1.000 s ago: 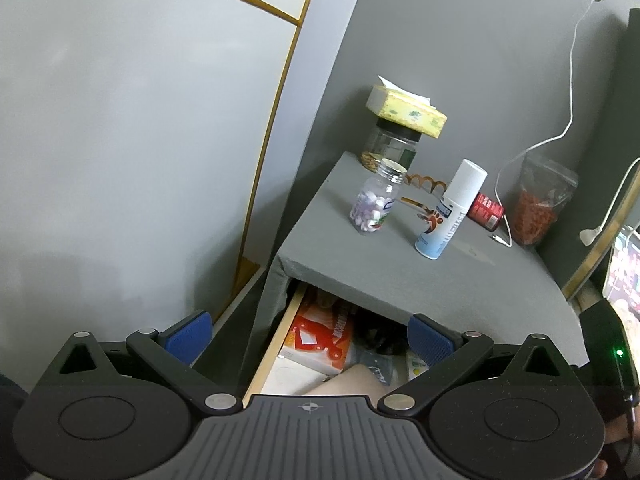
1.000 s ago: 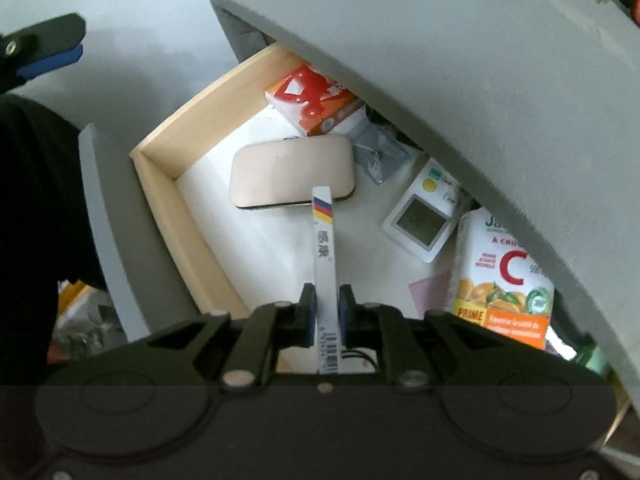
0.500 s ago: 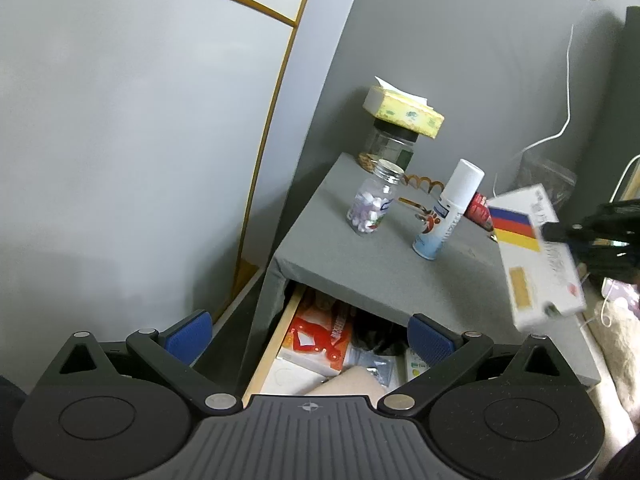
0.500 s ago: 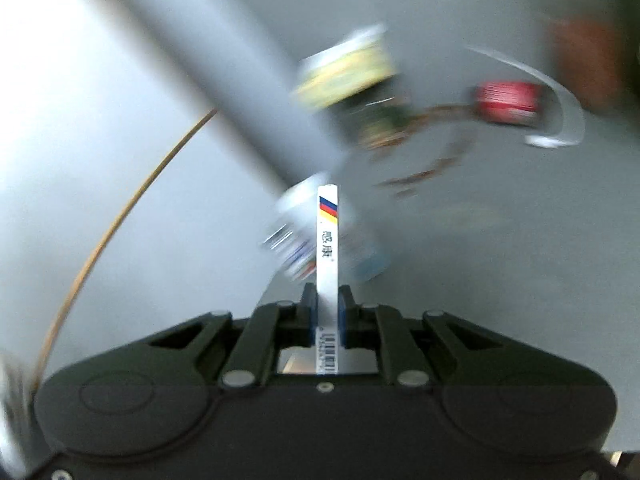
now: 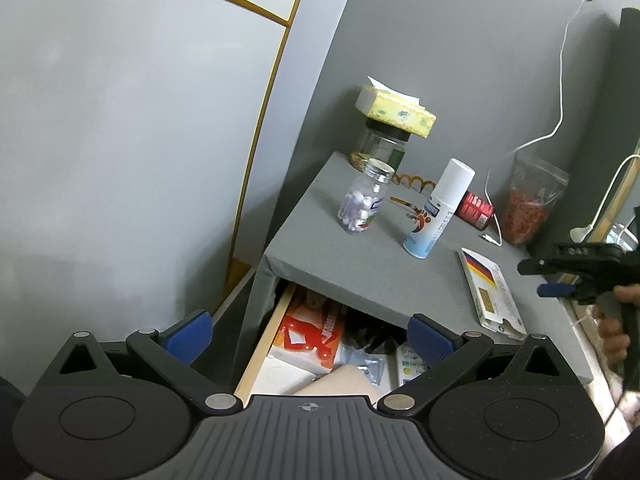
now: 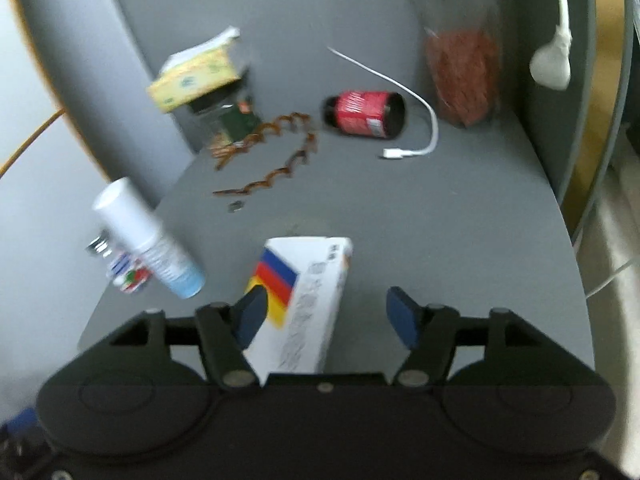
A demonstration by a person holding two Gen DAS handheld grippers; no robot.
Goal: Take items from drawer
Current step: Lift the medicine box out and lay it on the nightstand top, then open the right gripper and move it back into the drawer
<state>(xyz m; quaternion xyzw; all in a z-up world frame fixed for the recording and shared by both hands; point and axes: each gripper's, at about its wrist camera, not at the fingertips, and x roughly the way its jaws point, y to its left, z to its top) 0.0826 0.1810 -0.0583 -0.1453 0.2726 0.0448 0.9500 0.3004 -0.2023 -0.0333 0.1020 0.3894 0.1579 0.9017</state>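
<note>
The right claw (image 6: 323, 312) is now wide open, letting go; the medicine box (image 6: 304, 304) is lying on the nightstand (image 6: 420, 220), out of the drawer (image 5: 264, 344).

The left claw (image 5: 308, 332) is waiting open.

Left gripper (image 5: 308, 334): black linkage arms, blue ribbed pads, silver pivot screws, grey ridged housing. Right gripper (image 6: 324, 316): matching black body, blue pads.

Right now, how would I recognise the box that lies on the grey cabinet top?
On the grey cabinet top, look near its front right edge, right of the white spray can. The flat white box lies there, the only thing with black, red and yellow stripes.
</note>
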